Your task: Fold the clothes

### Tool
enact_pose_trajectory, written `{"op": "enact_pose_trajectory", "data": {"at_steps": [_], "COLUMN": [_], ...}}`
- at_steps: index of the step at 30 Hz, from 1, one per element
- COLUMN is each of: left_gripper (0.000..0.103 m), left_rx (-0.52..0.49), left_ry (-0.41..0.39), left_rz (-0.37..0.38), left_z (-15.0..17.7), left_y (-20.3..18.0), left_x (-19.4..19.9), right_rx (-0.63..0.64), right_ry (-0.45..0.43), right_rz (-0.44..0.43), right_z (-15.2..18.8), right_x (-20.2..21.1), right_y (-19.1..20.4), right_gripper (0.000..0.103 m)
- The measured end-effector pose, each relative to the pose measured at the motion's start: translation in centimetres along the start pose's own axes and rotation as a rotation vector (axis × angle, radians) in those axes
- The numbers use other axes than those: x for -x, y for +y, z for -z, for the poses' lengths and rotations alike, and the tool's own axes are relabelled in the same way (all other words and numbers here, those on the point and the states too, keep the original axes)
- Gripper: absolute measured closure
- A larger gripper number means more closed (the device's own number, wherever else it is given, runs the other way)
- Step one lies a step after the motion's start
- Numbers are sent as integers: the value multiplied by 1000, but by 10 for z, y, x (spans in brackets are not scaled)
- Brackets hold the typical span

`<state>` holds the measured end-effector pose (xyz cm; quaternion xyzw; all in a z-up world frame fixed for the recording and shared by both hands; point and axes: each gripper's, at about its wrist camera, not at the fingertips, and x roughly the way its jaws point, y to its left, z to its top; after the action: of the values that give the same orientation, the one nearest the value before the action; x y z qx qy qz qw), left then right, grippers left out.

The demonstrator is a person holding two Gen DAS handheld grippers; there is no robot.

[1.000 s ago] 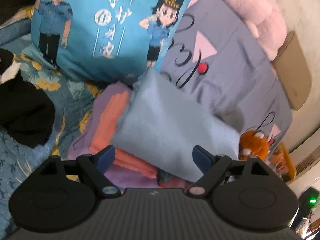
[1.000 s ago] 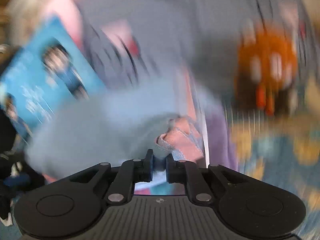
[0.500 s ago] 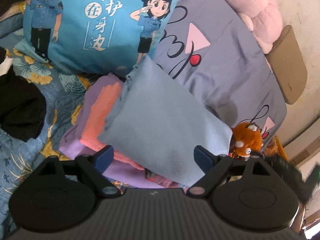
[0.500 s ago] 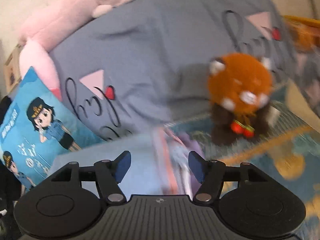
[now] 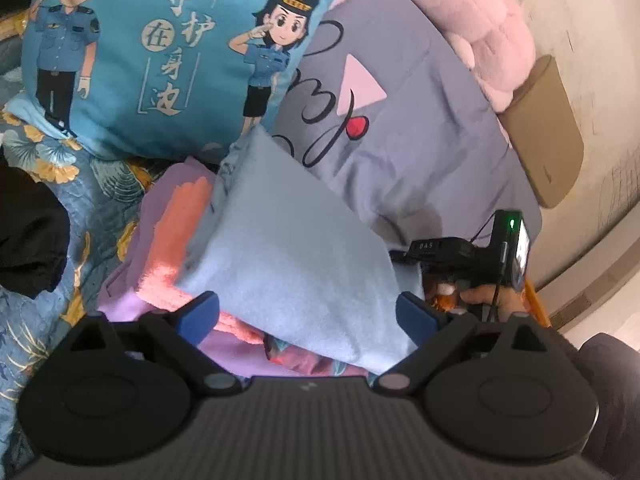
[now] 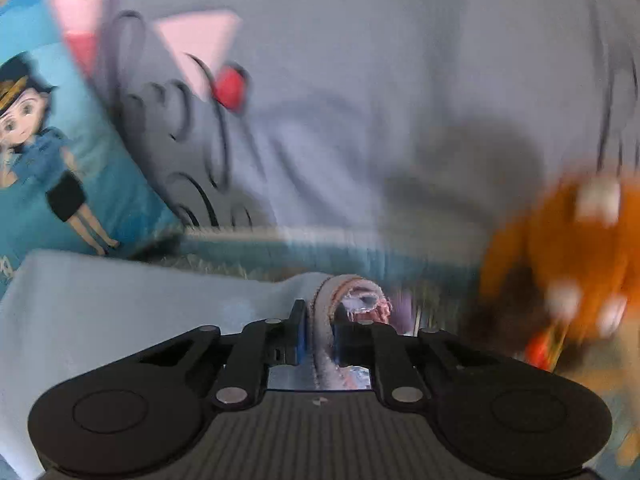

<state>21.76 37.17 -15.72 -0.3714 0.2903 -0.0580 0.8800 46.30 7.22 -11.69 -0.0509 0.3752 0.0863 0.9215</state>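
Note:
A folded light-blue garment (image 5: 296, 256) lies on top of a stack of folded clothes, with an orange piece (image 5: 172, 240) and a lilac piece (image 5: 240, 356) under it. My left gripper (image 5: 308, 318) is open, its blue pads either side of the garment's near edge. My right gripper (image 6: 318, 334) is shut on the light-blue garment's edge (image 6: 324, 312); the garment (image 6: 120, 312) spreads to its left. The right gripper also shows in the left wrist view (image 5: 472, 256), at the stack's right end.
A blue cartoon-police pillow (image 5: 160, 52) and a grey-lilac pillow (image 5: 400, 128) stand behind the stack. A pink plush (image 5: 492, 32) lies beyond. An orange plush toy (image 6: 568, 264) sits to the right. A black garment (image 5: 28, 236) lies left on the floral bedspread (image 5: 48, 320).
My right gripper was open half a second ago and has now shut on the light-blue garment's edge at the stack's right end. My left gripper stays open and has barely moved.

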Motion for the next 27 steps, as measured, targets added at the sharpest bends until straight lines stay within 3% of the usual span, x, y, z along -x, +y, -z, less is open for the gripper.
{"op": "enact_pose_trajectory", "data": {"at_steps": [3, 6, 14, 17, 18, 19, 20, 25, 27], "left_gripper": [6, 6, 6, 6, 6, 6, 6, 4, 3], "left_rx": [5, 3, -25, -24, -19, -15, -10, 12, 37], "left_ry": [-6, -1, -2, -7, -10, -14, -17, -35, -40], "left_rz": [-14, -13, -13, -16, -22, -28, -34, -65, -73], "left_z": [-2, -2, -1, -2, -3, -3, -3, -5, -6], "left_y": [3, 3, -2, -2, -1, 0, 1, 5, 10], "left_x": [1, 1, 2, 3, 4, 5, 5, 9, 11], "right_rx": [-11, 90, 57, -21, -57, -93, -130, -3, 64], "right_ry": [-40, 86, 128, 76, 31, -14, -59, -154, -139], "right_rz": [13, 95, 147, 147, 145, 144, 142, -26, -132], "right_z": [-8, 16, 29, 20, 17, 14, 11, 3, 3], "right_x": [4, -31, -46, -30, -17, -5, 7, 39, 36], "right_y": [1, 9, 6, -4, -8, -11, -15, 25, 54], "right_gripper": [91, 90, 86, 67, 50, 42, 42, 34, 33]}}
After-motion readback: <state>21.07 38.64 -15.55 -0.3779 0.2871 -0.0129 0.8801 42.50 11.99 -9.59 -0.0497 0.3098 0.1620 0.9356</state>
